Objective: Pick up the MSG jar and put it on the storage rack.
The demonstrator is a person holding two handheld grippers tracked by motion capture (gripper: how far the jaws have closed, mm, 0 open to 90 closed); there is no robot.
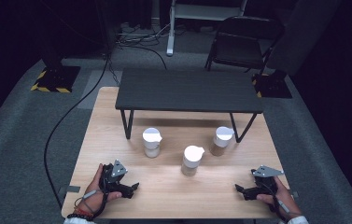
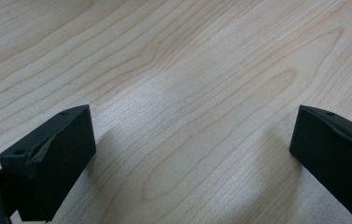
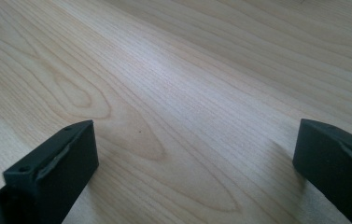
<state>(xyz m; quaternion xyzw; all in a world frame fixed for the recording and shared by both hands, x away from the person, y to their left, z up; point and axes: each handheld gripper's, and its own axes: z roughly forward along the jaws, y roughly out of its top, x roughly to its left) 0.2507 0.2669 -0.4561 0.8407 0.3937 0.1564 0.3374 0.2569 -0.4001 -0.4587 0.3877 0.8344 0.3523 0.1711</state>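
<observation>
Left gripper [image 1: 133, 187]: lower left, jaws wide apart, nothing between | Right gripper [image 1: 239, 189]: lower right, jaws wide apart, nothing between | Nearest jar [image 1: 192, 160]: frame centre, upright on wooden table [image 1: 164, 196], between both grippers, untouched | Two further jars [image 1: 151, 142] [image 1: 221, 140]: just behind it.

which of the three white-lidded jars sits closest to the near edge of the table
The middle jar: it stands nearest the person, in front of the left jar and the right jar, which stand by the black shelf.
</observation>
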